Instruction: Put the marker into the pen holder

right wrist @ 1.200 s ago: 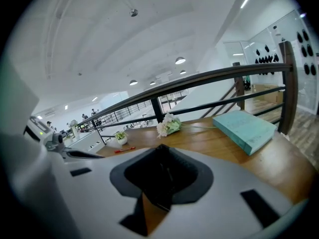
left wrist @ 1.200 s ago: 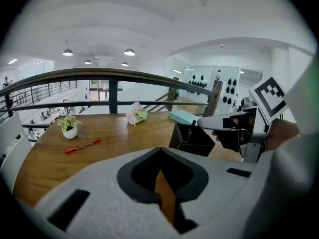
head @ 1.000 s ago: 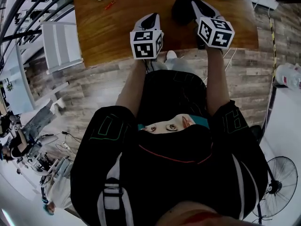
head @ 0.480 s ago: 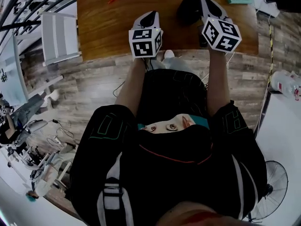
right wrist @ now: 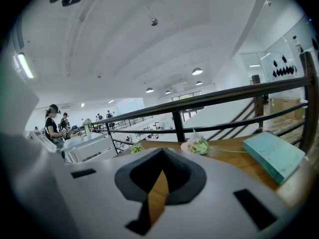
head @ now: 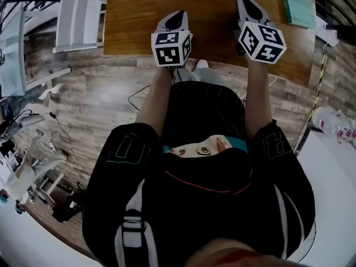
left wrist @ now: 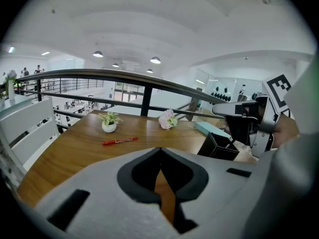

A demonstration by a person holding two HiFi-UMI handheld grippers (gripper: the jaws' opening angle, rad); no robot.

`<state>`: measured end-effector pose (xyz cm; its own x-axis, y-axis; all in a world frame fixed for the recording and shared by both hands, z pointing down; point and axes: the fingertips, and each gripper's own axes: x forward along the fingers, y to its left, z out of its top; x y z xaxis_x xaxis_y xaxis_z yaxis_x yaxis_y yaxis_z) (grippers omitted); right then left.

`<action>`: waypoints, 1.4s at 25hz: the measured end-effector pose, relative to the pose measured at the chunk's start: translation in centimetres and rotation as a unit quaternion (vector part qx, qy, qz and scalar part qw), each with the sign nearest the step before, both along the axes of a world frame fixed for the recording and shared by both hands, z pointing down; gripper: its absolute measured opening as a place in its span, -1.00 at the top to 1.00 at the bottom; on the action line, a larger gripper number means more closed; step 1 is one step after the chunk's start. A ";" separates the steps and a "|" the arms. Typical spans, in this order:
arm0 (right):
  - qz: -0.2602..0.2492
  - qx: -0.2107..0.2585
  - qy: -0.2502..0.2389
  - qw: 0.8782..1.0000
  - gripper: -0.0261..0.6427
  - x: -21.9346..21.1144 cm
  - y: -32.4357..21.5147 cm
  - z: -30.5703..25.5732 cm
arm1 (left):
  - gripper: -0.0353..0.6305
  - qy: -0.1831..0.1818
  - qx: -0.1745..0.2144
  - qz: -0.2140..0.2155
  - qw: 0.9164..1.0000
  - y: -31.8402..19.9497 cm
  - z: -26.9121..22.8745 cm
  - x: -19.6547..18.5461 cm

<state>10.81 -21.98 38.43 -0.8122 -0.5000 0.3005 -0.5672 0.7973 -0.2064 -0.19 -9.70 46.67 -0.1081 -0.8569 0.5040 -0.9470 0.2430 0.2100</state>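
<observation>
Hovering over the brown wooden table [left wrist: 65,151], left gripper [left wrist: 160,159] and right gripper [right wrist: 161,159] both clenched, empty; slim red marker [left wrist: 119,141] lies flat, well apart from the black square pen holder [left wrist: 219,147]

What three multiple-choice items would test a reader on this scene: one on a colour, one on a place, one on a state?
1. The pen holder is:
A) black
B) white
C) yellow

2. The red marker lies:
A) inside the pen holder
B) on the wooden table, near the potted plant
C) on the floor

3. The left gripper has its tongs:
A) closed on the marker
B) closed together, with nothing held
C) wide open

Answers:
1. A, as the left gripper view shows a dark, black box.
2. B, as the marker lies flat on the wood just in front of the small white pot.
3. B, as the tips meet and only the table shows through the slit.
</observation>
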 end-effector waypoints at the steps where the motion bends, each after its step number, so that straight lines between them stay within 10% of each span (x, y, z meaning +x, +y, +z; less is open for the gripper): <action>1: -0.010 -0.001 0.002 1.000 0.91 -0.8 0.3 0.1 | 0.88 0.001 0.000 -0.007 1.000 0.3 0.0 -0.6; 17: -0.176 -0.017 0.043 0.983 0.91 -15.3 5.1 2.4 | 0.88 0.013 -0.006 -0.112 0.994 5.2 0.7 -10.1; 35: -0.287 0.016 0.175 0.942 0.90 -26.7 6.6 9.7 | 0.88 0.048 -0.017 -0.127 0.991 5.9 3.7 -18.5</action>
<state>-15.89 -15.39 48.15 -0.8049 -0.0218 0.5930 -0.0697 0.9959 -0.0580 -18.64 -3.83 50.40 -0.2690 -0.7903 0.5505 -0.8302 0.4801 0.2836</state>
